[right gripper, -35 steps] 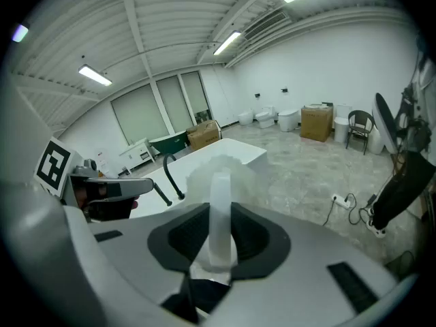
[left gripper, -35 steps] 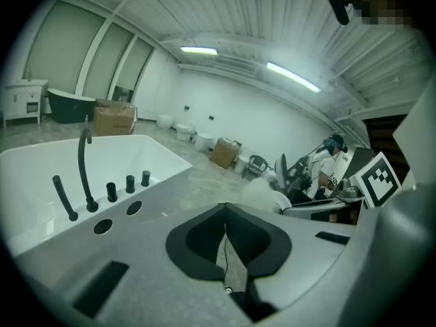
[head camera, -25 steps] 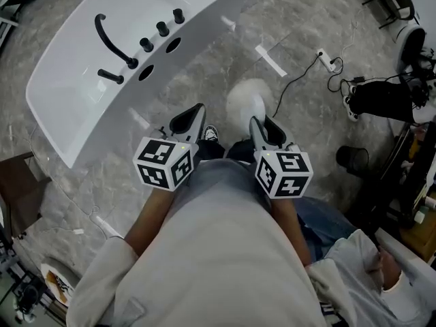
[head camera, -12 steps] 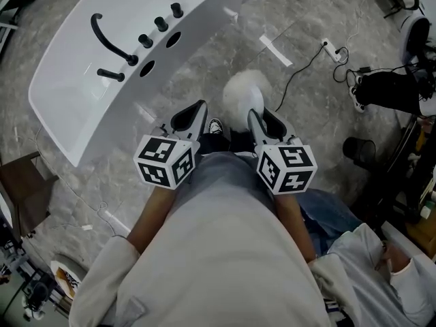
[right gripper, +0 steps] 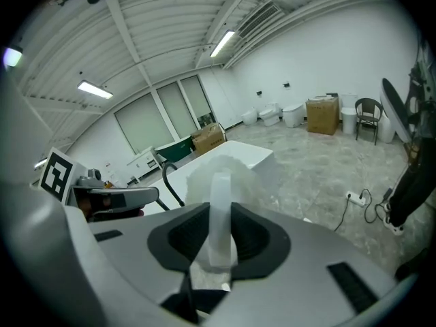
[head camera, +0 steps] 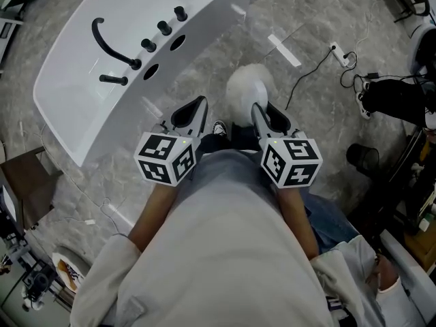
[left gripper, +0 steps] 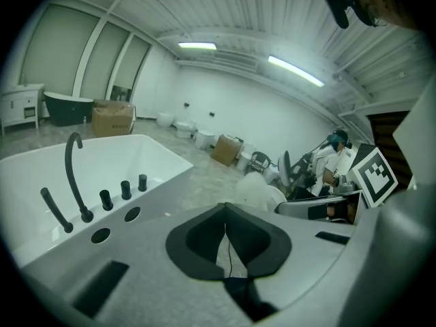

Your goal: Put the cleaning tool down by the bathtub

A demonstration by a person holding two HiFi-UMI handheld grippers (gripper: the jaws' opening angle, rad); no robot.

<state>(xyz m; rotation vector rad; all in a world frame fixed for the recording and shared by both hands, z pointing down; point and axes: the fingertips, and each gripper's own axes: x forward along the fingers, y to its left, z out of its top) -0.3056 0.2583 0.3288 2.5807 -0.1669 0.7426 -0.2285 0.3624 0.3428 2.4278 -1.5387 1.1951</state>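
The cleaning tool is a white fluffy brush head [head camera: 248, 90] on a flat white handle [right gripper: 220, 210]. My right gripper [head camera: 264, 116] is shut on that handle, and the head [right gripper: 219, 171] sticks up beyond the jaws, above the floor. The white bathtub [head camera: 71, 97] with its black faucet [head camera: 109, 39] lies to the upper left, a short way from both grippers. My left gripper [head camera: 191, 114] is held beside the right one, its jaws [left gripper: 225, 227] shut with nothing between them. In the left gripper view the tub [left gripper: 41, 176] is at the left and the fluffy head [left gripper: 259, 189] to the right.
Grey marbled floor runs between me and the tub. A power strip with a cable [head camera: 338, 52], a black bag [head camera: 398, 101] and a small black bin [head camera: 361, 157] lie to the right. A brown box [head camera: 20, 182] sits at the left edge. Boxes and chairs stand far off.
The head view has shifted slightly; both grippers stay side by side in front of me, the right one keeping its hold on the tool.
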